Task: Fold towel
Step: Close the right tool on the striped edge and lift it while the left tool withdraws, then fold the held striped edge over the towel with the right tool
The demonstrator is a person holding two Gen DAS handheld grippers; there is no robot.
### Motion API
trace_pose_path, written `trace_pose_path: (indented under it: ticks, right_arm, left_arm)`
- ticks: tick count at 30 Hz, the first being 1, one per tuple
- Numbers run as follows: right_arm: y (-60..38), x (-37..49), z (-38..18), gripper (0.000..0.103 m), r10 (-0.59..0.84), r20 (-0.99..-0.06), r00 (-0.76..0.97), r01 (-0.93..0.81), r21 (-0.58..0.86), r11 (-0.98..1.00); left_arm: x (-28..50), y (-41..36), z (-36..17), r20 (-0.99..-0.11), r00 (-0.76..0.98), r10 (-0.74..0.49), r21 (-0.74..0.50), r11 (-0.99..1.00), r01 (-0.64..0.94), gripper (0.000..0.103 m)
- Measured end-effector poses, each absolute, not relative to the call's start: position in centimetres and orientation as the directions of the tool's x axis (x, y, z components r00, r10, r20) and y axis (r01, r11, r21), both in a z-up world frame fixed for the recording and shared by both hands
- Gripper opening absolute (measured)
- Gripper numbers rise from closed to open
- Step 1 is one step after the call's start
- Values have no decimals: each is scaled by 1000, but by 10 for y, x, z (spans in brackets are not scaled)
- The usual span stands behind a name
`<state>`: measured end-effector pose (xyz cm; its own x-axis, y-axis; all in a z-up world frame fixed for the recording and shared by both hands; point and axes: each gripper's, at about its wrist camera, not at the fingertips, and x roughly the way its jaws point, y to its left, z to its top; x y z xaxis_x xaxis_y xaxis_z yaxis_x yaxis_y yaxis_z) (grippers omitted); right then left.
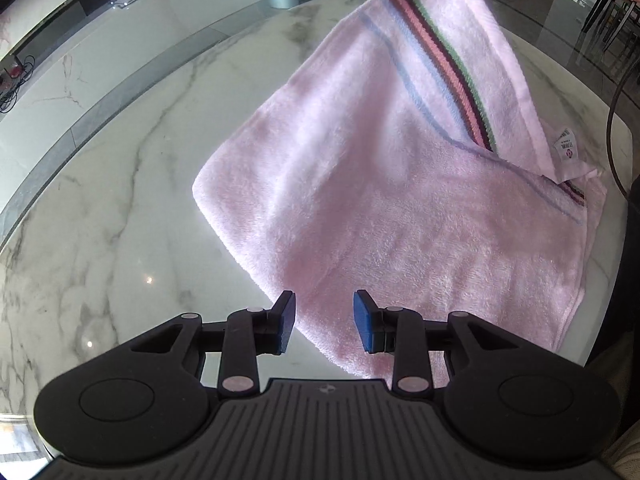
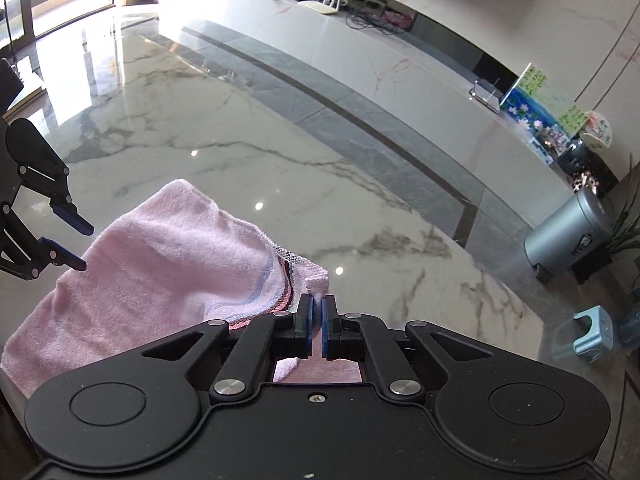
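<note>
Jaws of right gripper [image 2: 318, 320] clamped on striped corner of pink towel [image 1: 400, 184], lifting it off marble table [image 1: 120, 200]. Left gripper [image 1: 324, 322] parted, empty, above towel's near edge; rest of towel flat on table.

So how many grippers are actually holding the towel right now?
1. The right gripper is pinching the striped corner of the towel, lifted off the table; the left gripper hangs open above the near edge.

Towel [image 1: 380, 200]: pink terry cloth, fluffy, matt, with a woven striped band. Table [image 1: 120, 220]: white grey-veined marble, polished, glossy, lamps reflected. Left gripper [image 1: 324, 322] and right gripper [image 2: 318, 330]: matt black plastic with metal pins; blue pads [image 1: 365, 322] are fitted.
</note>
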<state>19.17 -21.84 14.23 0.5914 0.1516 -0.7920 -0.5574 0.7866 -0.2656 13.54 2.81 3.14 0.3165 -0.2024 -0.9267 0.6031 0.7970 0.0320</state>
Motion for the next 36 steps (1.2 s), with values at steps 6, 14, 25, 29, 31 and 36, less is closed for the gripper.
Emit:
trace_pose_path:
  ticks: [6,14,25,29,31,36]
  right_arm:
    - [-257,198,147,2,70,-790,610,-466,-285,838]
    - [-307,225,93,2,25,-861,509,-399,-210,892]
    - [-339,255,29,2,36,-900,434,-345,-129,930]
    - [-343,261,20,2,27,-899,438,-329,-132,935]
    - [-345,263,16,2,25,-898,440,-322,-131,938]
    - [-347,267,15,2,20,-890,455,-310,-138,941]
  left_arm:
    - [135,5,21,-935,276,-223,11,760,650,31]
    - [142,-12,7,-943,253,-217,3,752,659,31]
    - [186,-10,27,-907,329,-262,-21,810,587,31]
    - [198,-6,42,-886,326,-330,-85,806,586,35]
    - [203,-4,47,-880,346,-326,-78,817,571,38]
    - [220,-6,44,-877,401,-265,-10,844,536,38]
